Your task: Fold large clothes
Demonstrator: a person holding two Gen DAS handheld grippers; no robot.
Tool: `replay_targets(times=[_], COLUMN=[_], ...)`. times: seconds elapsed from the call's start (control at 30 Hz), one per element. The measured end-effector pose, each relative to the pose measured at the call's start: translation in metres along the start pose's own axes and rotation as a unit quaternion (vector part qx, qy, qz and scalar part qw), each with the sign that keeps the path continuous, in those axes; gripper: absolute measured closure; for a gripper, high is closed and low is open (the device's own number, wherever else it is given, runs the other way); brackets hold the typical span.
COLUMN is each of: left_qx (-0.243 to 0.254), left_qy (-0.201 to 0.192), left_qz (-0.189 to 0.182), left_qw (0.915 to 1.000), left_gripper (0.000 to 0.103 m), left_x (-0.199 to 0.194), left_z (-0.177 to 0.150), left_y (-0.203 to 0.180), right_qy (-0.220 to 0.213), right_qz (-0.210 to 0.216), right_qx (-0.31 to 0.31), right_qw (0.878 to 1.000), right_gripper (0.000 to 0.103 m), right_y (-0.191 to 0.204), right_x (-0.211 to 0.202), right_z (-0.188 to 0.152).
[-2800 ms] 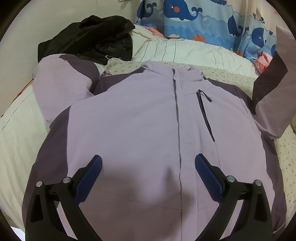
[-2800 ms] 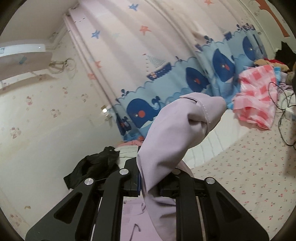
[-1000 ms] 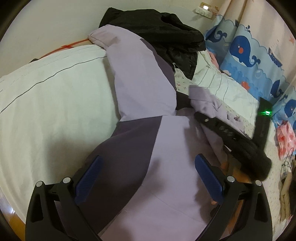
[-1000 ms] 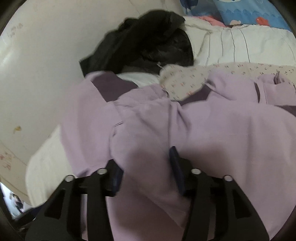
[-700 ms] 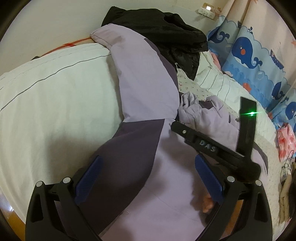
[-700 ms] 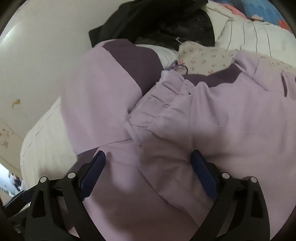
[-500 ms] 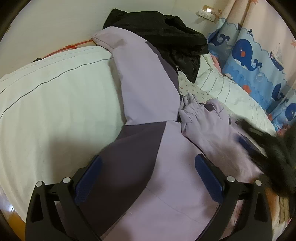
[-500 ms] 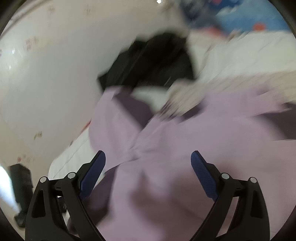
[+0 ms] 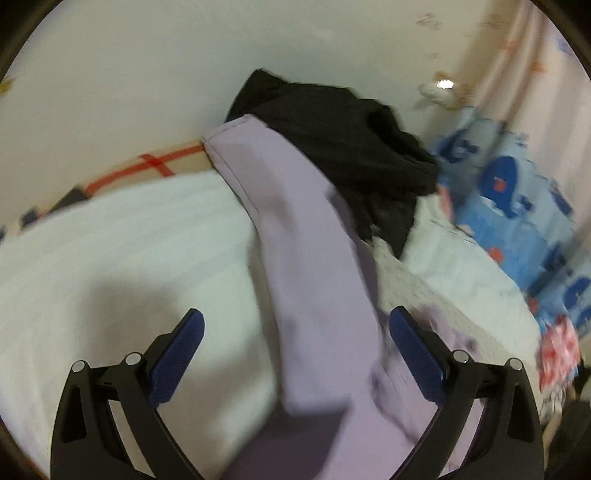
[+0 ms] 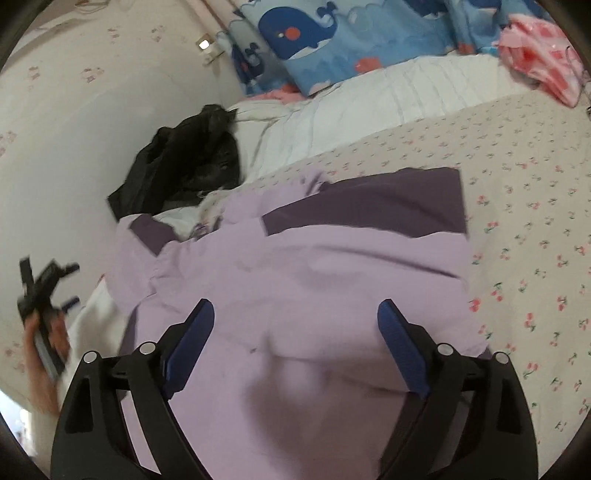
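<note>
A lilac jacket (image 10: pixel 314 266) with dark purple panels lies front up on the bed. One sleeve is folded across its chest, with the dark band (image 10: pixel 369 206) on top. My right gripper (image 10: pixel 295 343) hovers over the jacket's body. Its jaws stand wide and are closing slightly, with nothing between the pads. The other sleeve (image 9: pixel 295 229) stretches out over the white quilt toward the wall. My left gripper (image 9: pixel 295 343) is open above that sleeve, not touching it. This view is blurred by motion.
A black garment (image 9: pixel 343 136) is heaped against the wall beyond the sleeve's cuff, also seen as the black garment (image 10: pixel 184 170). A white quilt (image 9: pixel 110 266) lies left. A whale-print curtain (image 10: pixel 332 33) and a pink checked cloth (image 10: pixel 543 48) lie at the back. A hand (image 10: pixel 44 339) is at the left edge.
My right gripper let go of the folded sleeve, opened and drew back over the jacket. My left gripper moved up along the outstretched sleeve toward the wall; the right gripper left its view.
</note>
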State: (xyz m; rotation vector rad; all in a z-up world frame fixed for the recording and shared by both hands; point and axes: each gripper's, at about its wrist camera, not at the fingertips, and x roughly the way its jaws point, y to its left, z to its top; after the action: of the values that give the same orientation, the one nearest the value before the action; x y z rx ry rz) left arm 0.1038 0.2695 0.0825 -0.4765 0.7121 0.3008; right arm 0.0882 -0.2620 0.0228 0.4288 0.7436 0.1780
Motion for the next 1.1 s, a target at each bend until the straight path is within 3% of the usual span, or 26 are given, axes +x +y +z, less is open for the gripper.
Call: replay_targets(times=[0.1,0.17,0.23,0.37,0.5,0.6,0.63,0.7,0.73,0.77,0.87,0.97,1.1], left_qx=[0.006,0.015,-0.033,-0.154,-0.163,-0.136,-0.133,-0.137,-0.149,-0.162,-0.152,-0.147,-0.084], left_qy=[0.01,0.027,0.052,0.039,0.038,0.044,0.039,0.042,0.05,0.055,0.03,-0.012,-0.052], left_qz=[0.043,0.052,0.036,-0.032,-0.073,-0.067,-0.078,-0.111,-0.151,-0.174,-0.225,-0.287,-0.331], left_qw=[0.999,0.9982,0.9975,0.9867,0.9832,0.9875,0.9874,0.9835,0.976,0.9698,0.9621,0.9464,0.9386], left_gripper=[0.007,0.007,0.007,0.007,0.007,0.007,0.008,0.037,0.059,0.069,0.08,0.08,0.08], left_x=[0.056,0.091,0.128,0.169,0.196,0.211,0.212,0.214,0.214,0.214,0.183,0.137,0.064], left_z=[0.055,0.079,0.103,0.128,0.145,0.151,0.151,0.15,0.148,0.147,0.146,0.145,0.143], left_y=[0.012,0.018,0.041,0.08,0.083,0.075,0.073,0.072,0.073,0.075,0.07,0.061,0.024], right_qy=[0.003,0.004,0.014,0.033,0.033,0.03,0.029,0.027,0.027,0.026,0.024,0.021,0.014], right_qz=[-0.006,-0.023,-0.028,-0.024,-0.033,-0.043,-0.045,-0.046,-0.046,-0.045,-0.041,-0.031,-0.017], right_qx=[0.003,-0.015,-0.015,0.004,-0.011,-0.027,-0.03,-0.032,-0.031,-0.03,-0.025,-0.016,-0.014], right_qw=[1.0,1.0,0.999,0.999,0.999,0.998,0.998,0.998,0.998,0.998,0.999,0.999,1.0], right_gripper=[0.016,0.016,0.014,0.014,0.014,0.013,0.013,0.013,0.013,0.013,0.013,0.013,0.013], right_y=[-0.002,-0.001,-0.001,-0.012,-0.01,-0.006,-0.005,-0.004,-0.003,-0.004,-0.004,-0.004,0.002], right_x=[-0.001,0.001,0.014,0.031,0.032,0.034,0.035,0.035,0.035,0.035,0.033,0.029,0.021], right_z=[-0.01,-0.014,-0.017,-0.024,-0.026,-0.029,-0.03,-0.03,-0.03,-0.03,-0.028,-0.026,-0.021])
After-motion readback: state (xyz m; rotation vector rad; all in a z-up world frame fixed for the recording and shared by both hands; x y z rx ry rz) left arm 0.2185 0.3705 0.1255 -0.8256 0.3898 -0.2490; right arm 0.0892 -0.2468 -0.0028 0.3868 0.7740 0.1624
